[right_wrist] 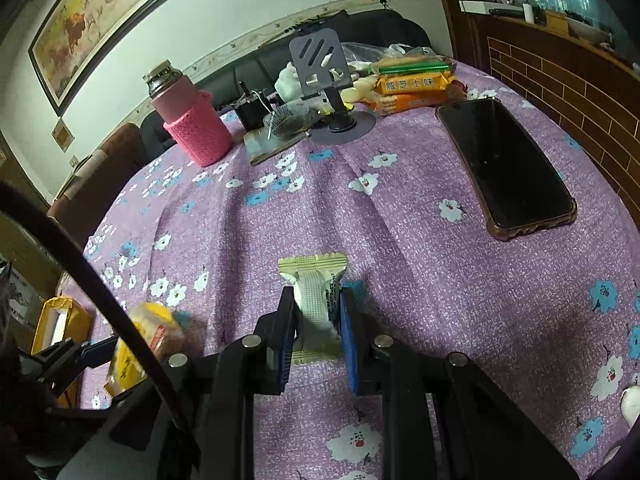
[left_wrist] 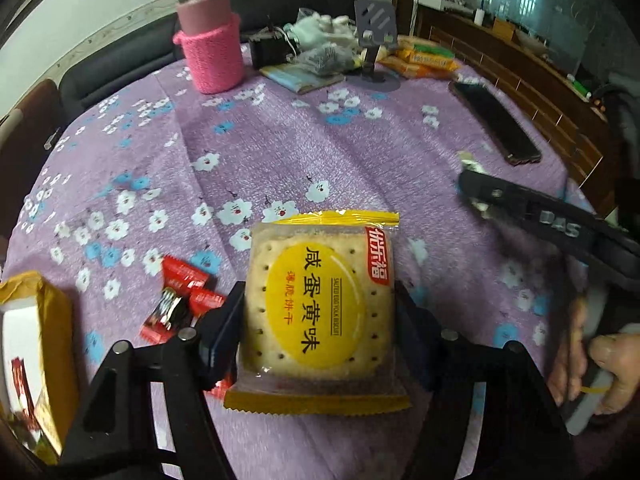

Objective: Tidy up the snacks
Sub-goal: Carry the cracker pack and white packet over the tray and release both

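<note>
Clamping the salted-egg biscuit pack [left_wrist: 320, 308] by its side edges, the left tongs [left_wrist: 320, 328] keep it flat over the table [left_wrist: 320, 152], ready for sorting. Right tongs [right_wrist: 316, 320] pinch a small white snack [right_wrist: 314, 300], nearly shut, near the yellow box [left_wrist: 44, 352].
</note>
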`<move>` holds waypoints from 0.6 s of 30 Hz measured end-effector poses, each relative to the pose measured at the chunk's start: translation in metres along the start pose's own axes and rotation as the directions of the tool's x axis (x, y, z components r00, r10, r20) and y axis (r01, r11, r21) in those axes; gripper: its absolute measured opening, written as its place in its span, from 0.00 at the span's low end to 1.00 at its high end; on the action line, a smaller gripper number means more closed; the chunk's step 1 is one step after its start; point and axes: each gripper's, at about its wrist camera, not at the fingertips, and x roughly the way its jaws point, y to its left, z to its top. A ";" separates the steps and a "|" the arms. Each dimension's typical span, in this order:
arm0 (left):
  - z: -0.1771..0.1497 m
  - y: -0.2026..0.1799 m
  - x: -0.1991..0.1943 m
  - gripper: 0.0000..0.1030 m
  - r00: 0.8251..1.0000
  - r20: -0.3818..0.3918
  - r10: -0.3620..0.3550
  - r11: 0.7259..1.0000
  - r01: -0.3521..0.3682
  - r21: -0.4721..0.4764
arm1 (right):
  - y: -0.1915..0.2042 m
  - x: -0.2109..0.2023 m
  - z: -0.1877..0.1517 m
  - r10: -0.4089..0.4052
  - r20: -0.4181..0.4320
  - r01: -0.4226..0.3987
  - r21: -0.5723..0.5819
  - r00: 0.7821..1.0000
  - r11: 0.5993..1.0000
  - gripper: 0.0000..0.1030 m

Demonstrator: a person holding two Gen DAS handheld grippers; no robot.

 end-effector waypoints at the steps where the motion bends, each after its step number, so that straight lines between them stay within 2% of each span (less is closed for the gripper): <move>1: -0.003 0.001 -0.007 0.68 1.000 0.010 -0.006 1.000 0.006 -0.008 | 0.001 -0.001 0.000 0.004 0.005 -0.004 -0.002 1.000 1.000 0.20; 5: -0.021 0.010 -0.044 0.68 0.997 0.073 -0.022 0.998 0.027 -0.062 | 0.008 -0.007 -0.001 0.023 0.030 -0.022 -0.020 0.999 1.000 0.20; 10: -0.046 0.030 -0.088 0.68 0.989 0.146 0.001 0.991 0.019 -0.134 | 0.024 -0.011 -0.006 0.029 0.043 -0.026 -0.066 0.999 0.997 0.20; 13: -0.063 0.052 -0.114 0.68 0.984 0.177 0.012 0.979 0.024 -0.203 | 0.036 -0.012 -0.010 0.025 0.049 -0.020 -0.098 0.998 0.995 0.20; 18: -0.097 0.095 -0.151 0.68 0.977 0.213 0.032 0.944 0.041 -0.327 | 0.057 -0.022 -0.021 0.038 0.036 -0.033 -0.115 0.999 0.993 0.19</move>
